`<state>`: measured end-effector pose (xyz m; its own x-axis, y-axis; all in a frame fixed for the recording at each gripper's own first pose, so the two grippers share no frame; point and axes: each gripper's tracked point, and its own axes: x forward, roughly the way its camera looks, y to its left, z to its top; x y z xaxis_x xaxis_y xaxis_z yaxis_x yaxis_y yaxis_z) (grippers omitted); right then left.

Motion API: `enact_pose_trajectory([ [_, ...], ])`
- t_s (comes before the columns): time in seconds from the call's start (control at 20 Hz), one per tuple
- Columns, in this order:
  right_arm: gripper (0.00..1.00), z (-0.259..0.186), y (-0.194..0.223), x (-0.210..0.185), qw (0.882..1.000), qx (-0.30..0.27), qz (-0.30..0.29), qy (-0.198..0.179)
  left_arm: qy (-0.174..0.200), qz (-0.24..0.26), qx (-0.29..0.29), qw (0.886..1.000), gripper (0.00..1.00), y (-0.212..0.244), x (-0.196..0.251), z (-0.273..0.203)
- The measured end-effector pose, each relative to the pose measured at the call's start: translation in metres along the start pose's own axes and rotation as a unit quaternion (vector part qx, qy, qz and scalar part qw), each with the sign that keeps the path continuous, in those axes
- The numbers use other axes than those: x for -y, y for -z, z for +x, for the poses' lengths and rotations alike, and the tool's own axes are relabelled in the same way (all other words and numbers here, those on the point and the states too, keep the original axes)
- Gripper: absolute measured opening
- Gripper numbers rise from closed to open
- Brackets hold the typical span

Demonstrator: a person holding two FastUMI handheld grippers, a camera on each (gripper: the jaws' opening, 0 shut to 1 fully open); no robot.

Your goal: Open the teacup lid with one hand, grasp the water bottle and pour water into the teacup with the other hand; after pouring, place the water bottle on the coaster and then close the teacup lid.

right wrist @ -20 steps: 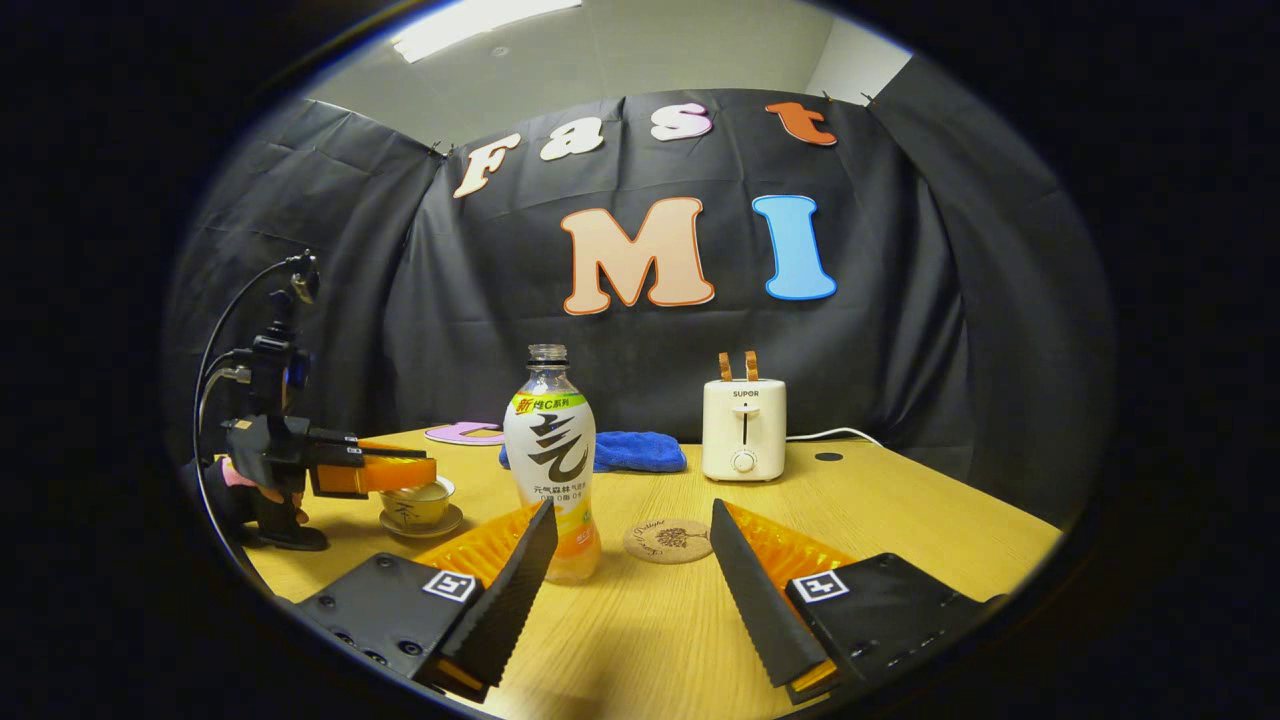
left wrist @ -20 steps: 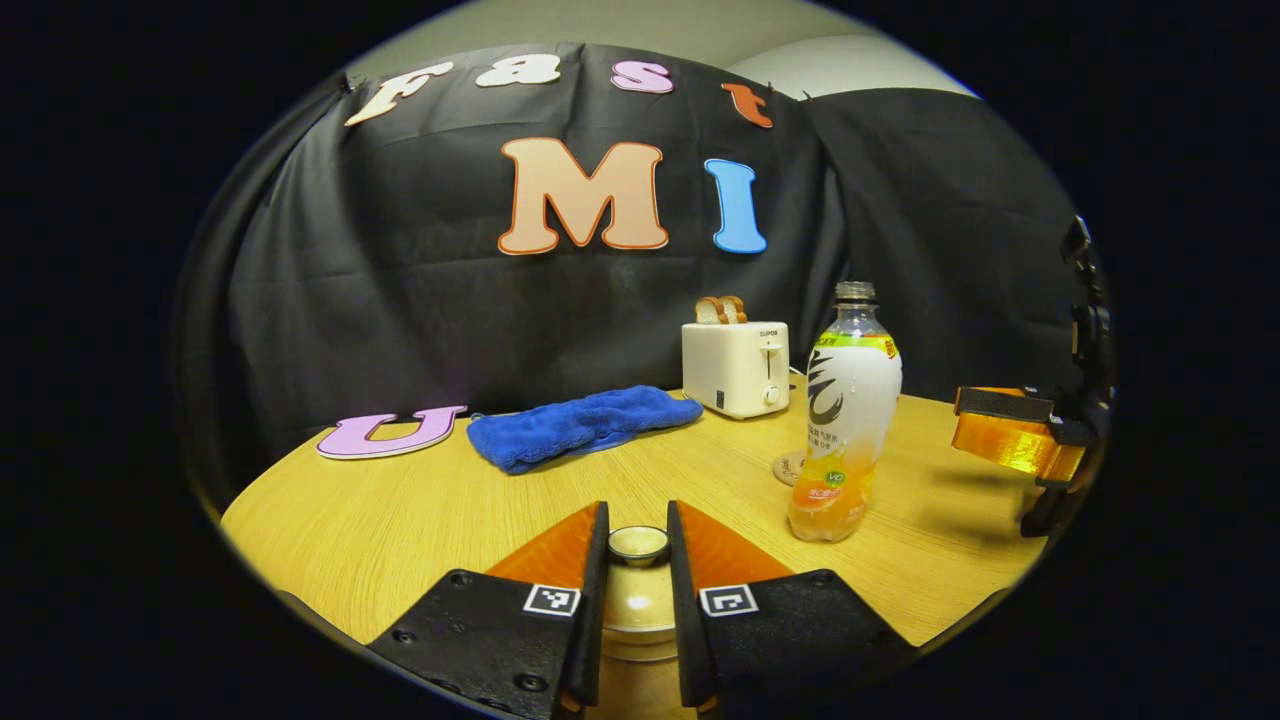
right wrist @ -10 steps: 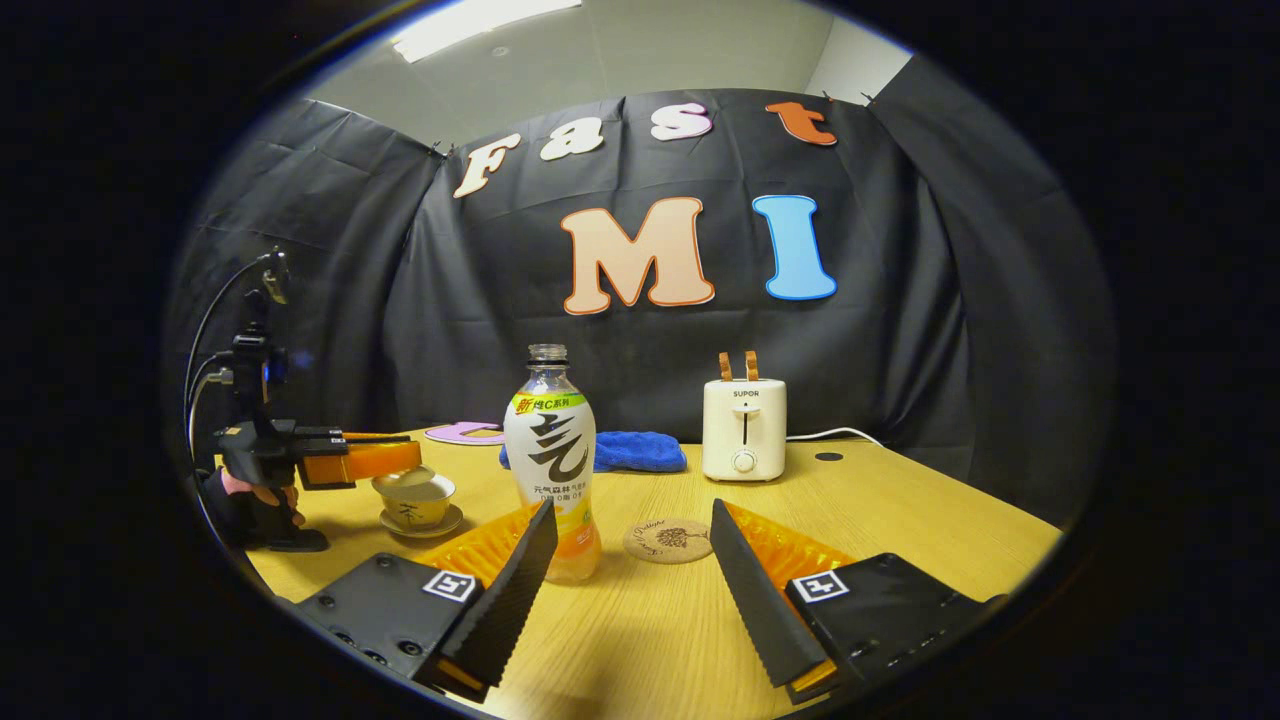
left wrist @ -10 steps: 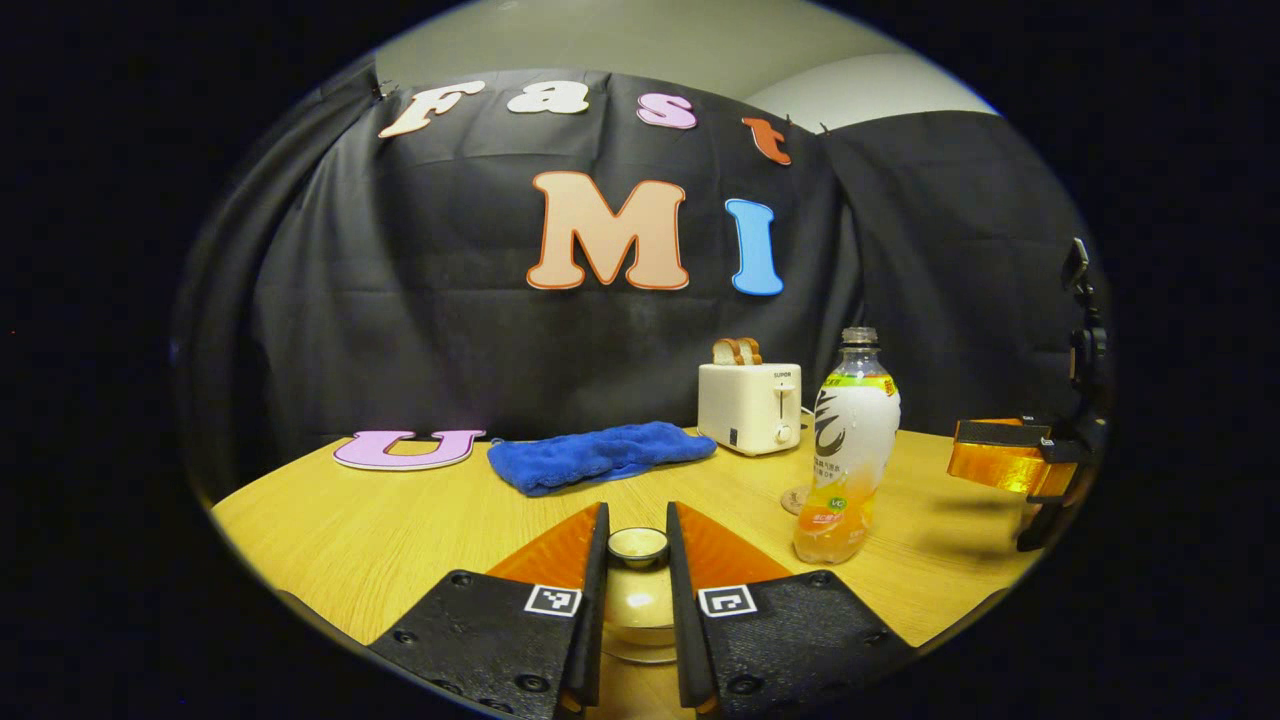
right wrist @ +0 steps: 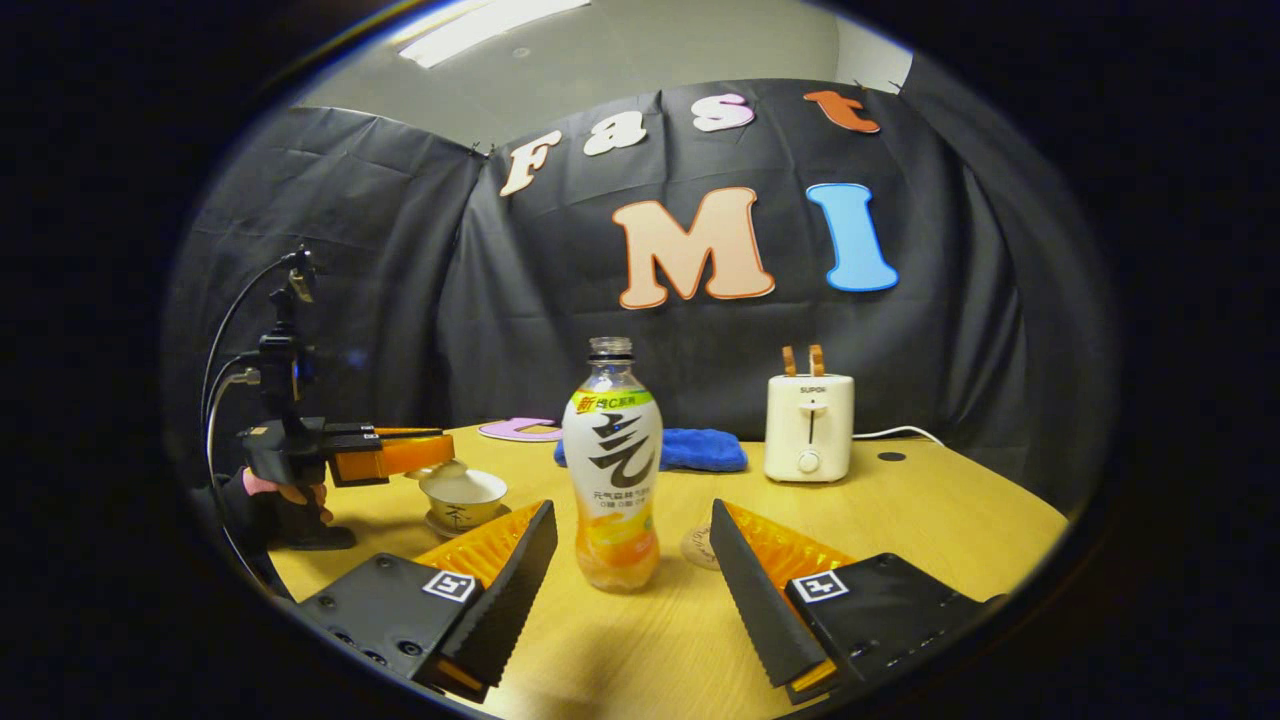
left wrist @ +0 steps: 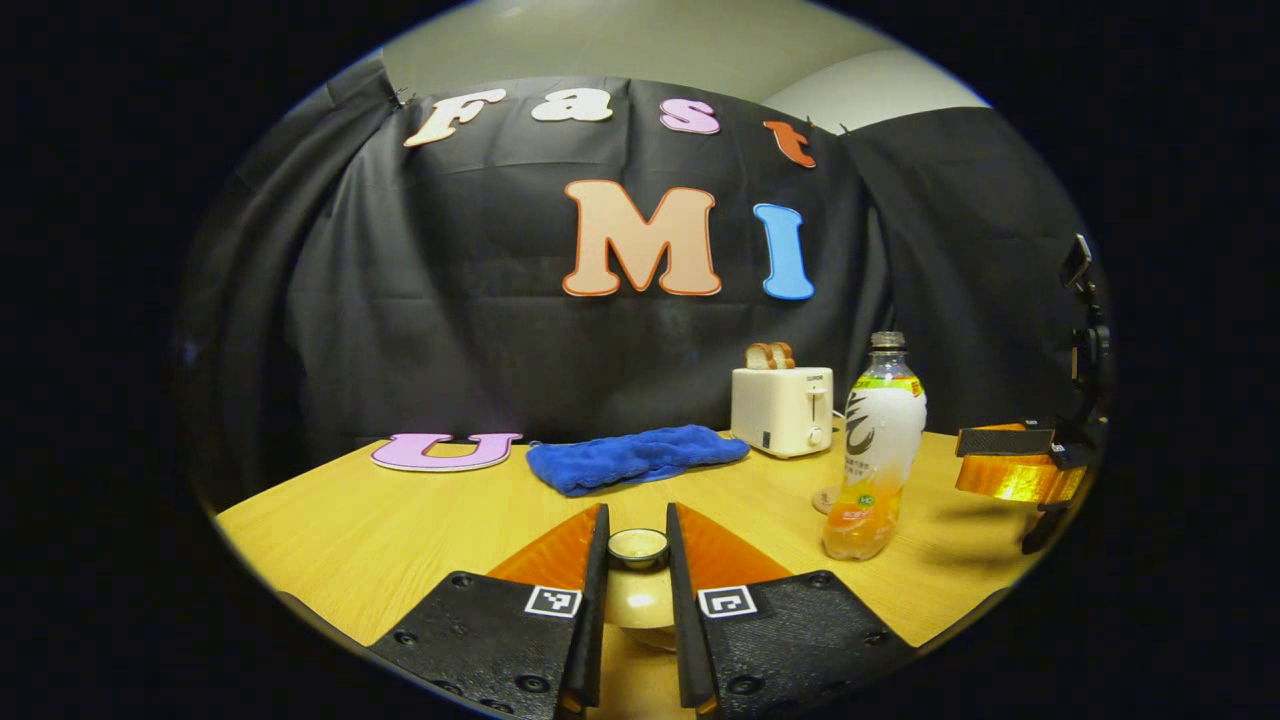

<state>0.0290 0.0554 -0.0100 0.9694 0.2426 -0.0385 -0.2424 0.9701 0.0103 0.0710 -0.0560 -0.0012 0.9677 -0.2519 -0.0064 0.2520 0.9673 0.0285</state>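
- The round yellow wooden bench (right wrist: 900,520) carries everything; a cream toaster (right wrist: 808,440) and blue towel (right wrist: 700,450) sit at the back.
- The clear uncapped water bottle with orange drink (right wrist: 612,465) now stands centred between my right hand-held gripper's (right wrist: 632,585) wide-open fingers, where a second ago it sat off to the left; grasping looks next.
- The pale ceramic teacup (right wrist: 462,497) stands uncovered on its saucer.
- My left hand-held gripper (left wrist: 636,590) is clamped on the cream lid (left wrist: 637,548), lifted clear since a second ago.
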Motion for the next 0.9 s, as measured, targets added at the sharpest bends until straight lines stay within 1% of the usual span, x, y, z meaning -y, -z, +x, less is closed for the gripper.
enact_pose_trajectory([
  [0.2,0.94,0.024,0.013,-0.004,0.999,-0.041,-0.001,-0.001,-0.032,0.001,0.001,0.999,0.28,-0.001,-0.021,-0.008],
  [0.35,0.94,0.038,0.019,-0.011,0.998,-0.061,-0.006,-0.004,-0.041,0.001,0.002,0.999,0.28,-0.001,-0.035,-0.015],
  [0.5,0.94,0.055,0.026,-0.013,0.997,-0.079,-0.005,0.002,-0.061,0.002,0.002,0.998,0.28,-0.001,-0.056,-0.02],
  [0.55,0.98,0.06,0.029,-0.013,0.996,-0.086,-0.006,0.004,-0.067,0.002,0.002,0.998,0.28,0.0,-0.063,-0.024],
  [0.6,0.98,0.064,0.032,-0.014,0.996,-0.092,-0.007,0.006,-0.074,0.003,0.001,0.997,0.28,-0.001,-0.071,-0.026],
  [0.65,0.95,0.068,0.034,-0.014,0.995,-0.101,-0.009,0.007,-0.08,0.003,0.001,0.997,0.28,0.0,-0.077,-0.027],
  [0.75,0.98,0.073,0.04,-0.016,0.993,-0.117,-0.015,0.006,-0.087,0.003,0.001,0.996,0.27,-0.001,-0.085,-0.029],
  [0.8,0.97,0.076,0.041,-0.017,0.993,-0.12,-0.019,0.006,-0.089,0.003,0.001,0.996,0.28,0.0,-0.088,-0.029],
  [0.9,0.96,0.081,0.039,-0.015,0.992,-0.119,-0.032,0.019,-0.091,0.003,0.001,0.996,0.28,0.0,-0.091,-0.029],
])
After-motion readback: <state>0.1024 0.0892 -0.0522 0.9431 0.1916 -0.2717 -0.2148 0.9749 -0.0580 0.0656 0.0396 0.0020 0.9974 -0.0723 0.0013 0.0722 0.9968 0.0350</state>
